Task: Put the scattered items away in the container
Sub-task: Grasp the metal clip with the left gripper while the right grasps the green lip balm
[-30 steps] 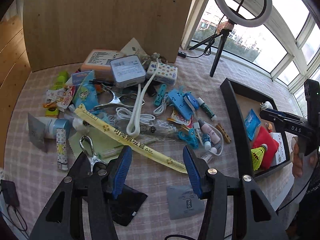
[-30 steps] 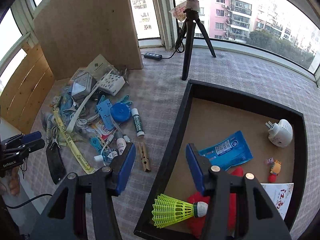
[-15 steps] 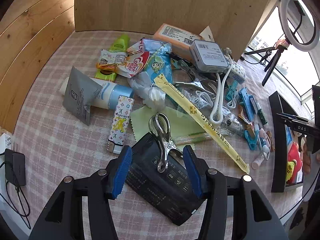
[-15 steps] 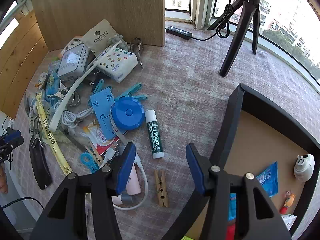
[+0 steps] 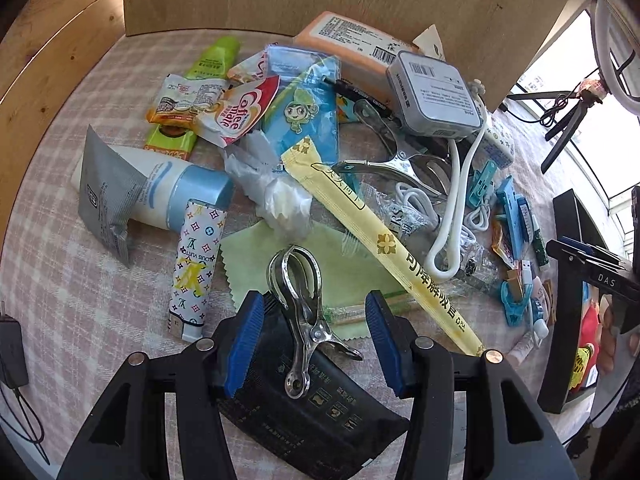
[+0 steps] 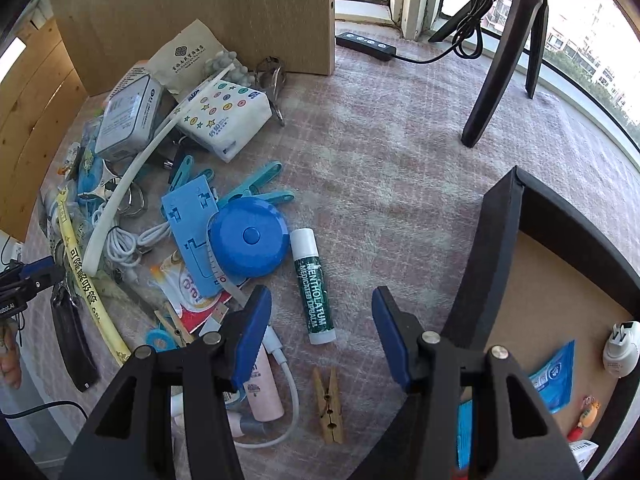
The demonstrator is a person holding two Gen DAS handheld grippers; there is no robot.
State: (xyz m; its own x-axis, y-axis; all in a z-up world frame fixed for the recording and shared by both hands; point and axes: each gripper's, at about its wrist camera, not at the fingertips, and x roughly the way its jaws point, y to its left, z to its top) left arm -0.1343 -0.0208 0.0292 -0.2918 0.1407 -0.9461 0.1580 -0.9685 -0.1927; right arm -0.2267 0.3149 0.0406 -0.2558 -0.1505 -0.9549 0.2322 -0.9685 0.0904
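My left gripper [image 5: 314,340] is open, its blue pads either side of a metal clip [image 5: 300,312] that lies on a black pouch [image 5: 316,412]. My right gripper [image 6: 320,334] is open just above a green Mentholatum lip balm stick [image 6: 314,286], with a wooden clothespin [image 6: 329,404] below it. The black container [image 6: 492,264] with a brown floor is at the right and holds a blue packet [image 6: 554,376] and a white plug [image 6: 620,346]. Its wall shows in the left wrist view [image 5: 568,304], where the right gripper [image 5: 588,258] is also seen.
The pile holds a yellow straw sleeve [image 5: 384,236], a patterned tube [image 5: 194,268], a white-blue tube [image 5: 168,192], a grey box [image 5: 434,94], a blue tape measure [image 6: 248,236], a tissue pack [image 6: 222,114], and white cables. A tripod [image 6: 500,60] and power strip [image 6: 366,46] stand behind.
My left gripper has swung left and come down over the metal clip and black pouch. My right gripper has moved left off the container and down over the lip balm.
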